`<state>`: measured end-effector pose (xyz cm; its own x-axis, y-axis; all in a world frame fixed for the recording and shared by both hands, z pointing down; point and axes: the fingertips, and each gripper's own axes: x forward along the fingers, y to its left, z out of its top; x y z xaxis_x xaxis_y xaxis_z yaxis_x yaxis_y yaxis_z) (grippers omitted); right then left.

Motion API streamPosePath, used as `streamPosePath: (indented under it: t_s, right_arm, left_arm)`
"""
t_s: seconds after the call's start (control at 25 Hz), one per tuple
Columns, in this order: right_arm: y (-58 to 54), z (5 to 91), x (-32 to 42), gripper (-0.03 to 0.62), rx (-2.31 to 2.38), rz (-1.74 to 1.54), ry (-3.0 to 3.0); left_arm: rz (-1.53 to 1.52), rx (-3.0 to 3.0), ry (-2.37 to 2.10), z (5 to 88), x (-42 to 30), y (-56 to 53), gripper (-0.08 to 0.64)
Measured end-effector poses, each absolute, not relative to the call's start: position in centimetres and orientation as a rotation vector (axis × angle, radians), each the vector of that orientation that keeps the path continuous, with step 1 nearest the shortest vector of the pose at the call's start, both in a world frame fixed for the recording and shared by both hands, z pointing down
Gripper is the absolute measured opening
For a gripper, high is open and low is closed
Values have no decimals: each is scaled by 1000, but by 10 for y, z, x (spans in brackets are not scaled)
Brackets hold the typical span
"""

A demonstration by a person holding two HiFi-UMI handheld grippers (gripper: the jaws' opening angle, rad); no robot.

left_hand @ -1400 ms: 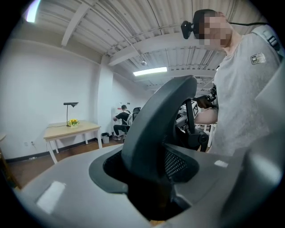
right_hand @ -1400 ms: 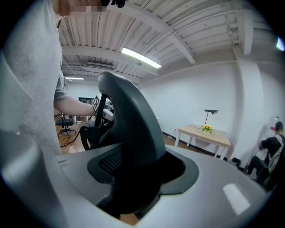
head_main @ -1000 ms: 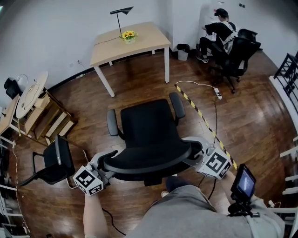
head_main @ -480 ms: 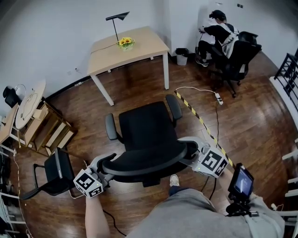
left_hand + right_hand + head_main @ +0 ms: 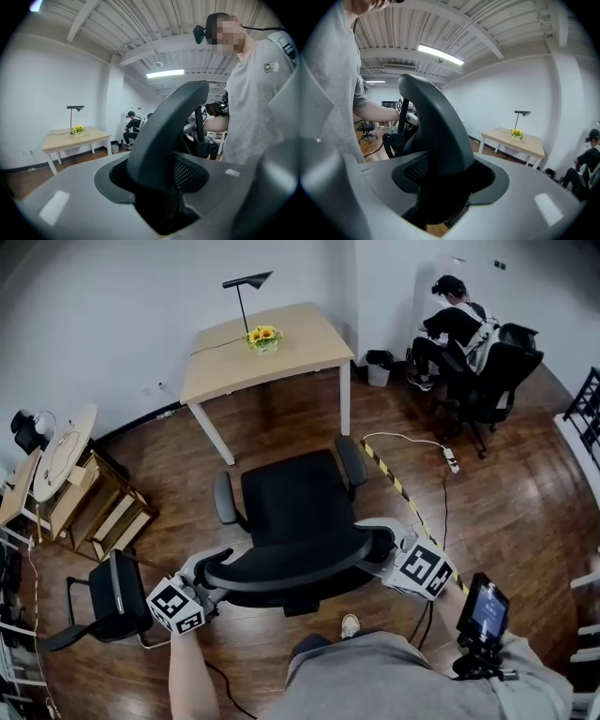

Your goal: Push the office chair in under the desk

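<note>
Head view: chair (image 5: 298, 512) is mid-floor, well apart from desk (image 5: 281, 352), seat facing it. L gripper (image 5: 208, 576) & R gripper (image 5: 382, 547) jaws are part open, each pinching the chair's back rim. Step: pushing. Next: roll it fwd, straight under desk.

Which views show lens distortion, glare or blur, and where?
Head view: fisheye bends the walls; the wooden floor shows soft glare; all sharp. Left gripper view: black round vignette; the office chair near the lens is soft. Right gripper view: same vignette; the ceiling light is overexposed.
</note>
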<state>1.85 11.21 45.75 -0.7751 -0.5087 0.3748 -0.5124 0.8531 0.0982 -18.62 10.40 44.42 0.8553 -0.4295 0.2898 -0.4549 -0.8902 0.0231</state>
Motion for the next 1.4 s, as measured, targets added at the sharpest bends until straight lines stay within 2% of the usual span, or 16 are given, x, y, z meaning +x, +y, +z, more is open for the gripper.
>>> streamPosePath:
  t_s: [1.4]
  right_arm:
    - [-105,466,23,236,825,60,-2594]
  left_arm:
    - [415,2966,-560,448,-181,-116,190]
